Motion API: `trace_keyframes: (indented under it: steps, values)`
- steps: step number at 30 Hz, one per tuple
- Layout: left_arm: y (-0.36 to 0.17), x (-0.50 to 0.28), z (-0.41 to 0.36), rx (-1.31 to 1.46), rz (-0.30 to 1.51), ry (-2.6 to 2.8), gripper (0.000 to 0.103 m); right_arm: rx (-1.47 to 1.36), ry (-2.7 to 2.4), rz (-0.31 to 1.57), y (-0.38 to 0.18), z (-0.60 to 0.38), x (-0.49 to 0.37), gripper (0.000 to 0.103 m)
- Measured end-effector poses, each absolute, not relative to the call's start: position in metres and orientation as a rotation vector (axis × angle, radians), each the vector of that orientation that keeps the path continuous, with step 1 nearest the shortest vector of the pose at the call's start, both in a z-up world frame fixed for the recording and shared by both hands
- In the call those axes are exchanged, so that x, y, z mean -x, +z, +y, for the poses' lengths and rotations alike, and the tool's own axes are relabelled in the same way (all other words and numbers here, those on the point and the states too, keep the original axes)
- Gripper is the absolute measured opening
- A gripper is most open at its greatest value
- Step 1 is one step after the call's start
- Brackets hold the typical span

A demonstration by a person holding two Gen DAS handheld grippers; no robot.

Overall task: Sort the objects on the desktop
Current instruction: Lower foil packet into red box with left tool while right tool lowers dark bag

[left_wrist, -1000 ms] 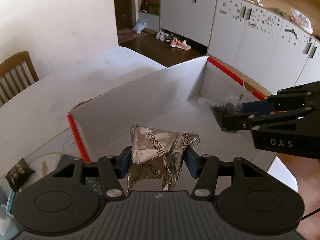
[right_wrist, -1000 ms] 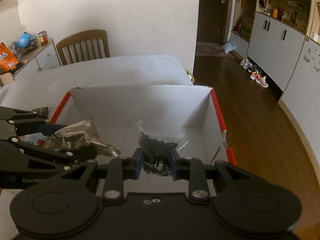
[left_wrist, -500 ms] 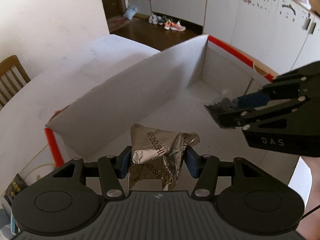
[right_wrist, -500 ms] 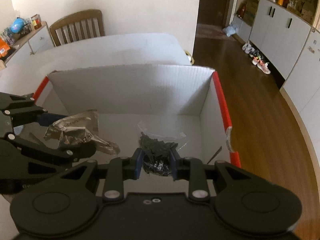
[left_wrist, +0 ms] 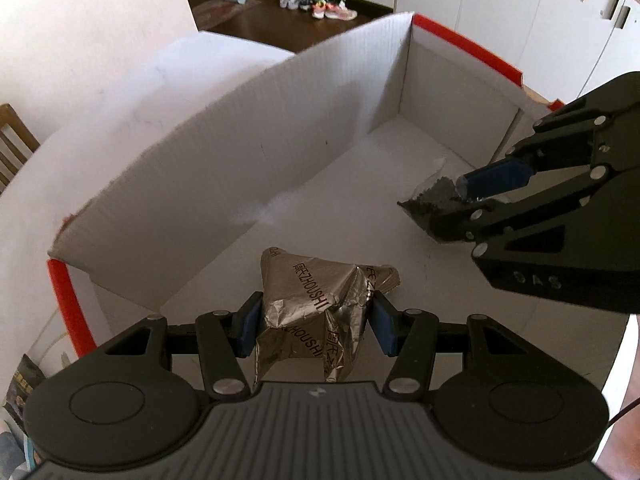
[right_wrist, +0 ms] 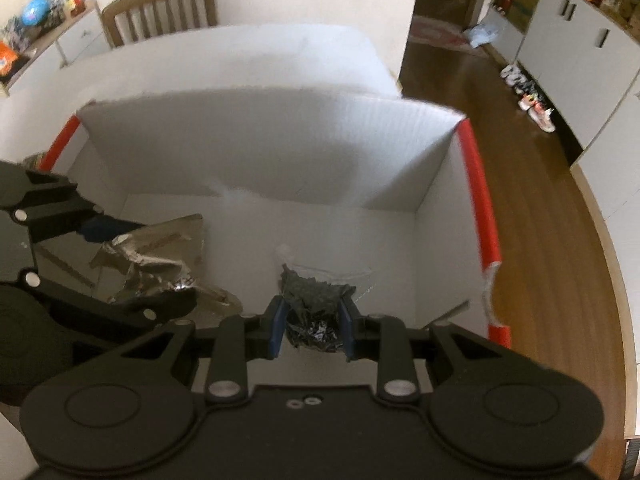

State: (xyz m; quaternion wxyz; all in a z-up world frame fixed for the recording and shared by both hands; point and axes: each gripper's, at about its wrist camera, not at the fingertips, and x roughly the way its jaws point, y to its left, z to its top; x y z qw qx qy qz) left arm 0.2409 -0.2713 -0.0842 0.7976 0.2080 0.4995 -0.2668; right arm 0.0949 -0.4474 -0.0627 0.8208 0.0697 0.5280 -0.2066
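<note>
A crumpled silver foil packet [left_wrist: 316, 312] is seen clamped between the blue pads of the left tongs [left_wrist: 314, 326], held above the floor of an open white cardboard box [left_wrist: 248, 128] with red-edged rims. The packet's printed lettering is turned toward the left wrist camera. To its right, a small clear bag of dark pieces [right_wrist: 316, 312] is gripped by the right tongs [right_wrist: 312, 330], also held inside the box, nearer the red-rimmed right wall [right_wrist: 478, 200]. The two held items are kept apart, side by side over the box floor. The box is set on a white worktop [right_wrist: 256, 60], close to its right edge, beyond which wooden flooring is visible. A wooden chair [right_wrist: 160, 6] is seen at the worktop's far edge.
</note>
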Motion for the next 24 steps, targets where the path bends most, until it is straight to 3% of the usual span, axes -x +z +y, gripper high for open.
trace_keyframes:
  steps: [14,24]
  values:
    - [-0.094,-0.249,-0.275,-0.463,1.176,-0.594,0.056,-0.155,-0.426,1.202,-0.077,-0.449,-0.104,0.027]
    - [-0.092,-0.245,-0.267,-0.418,1.178,-0.604,0.067,-0.156,-0.424,1.206,-0.076,-0.456,-0.102,0.032]
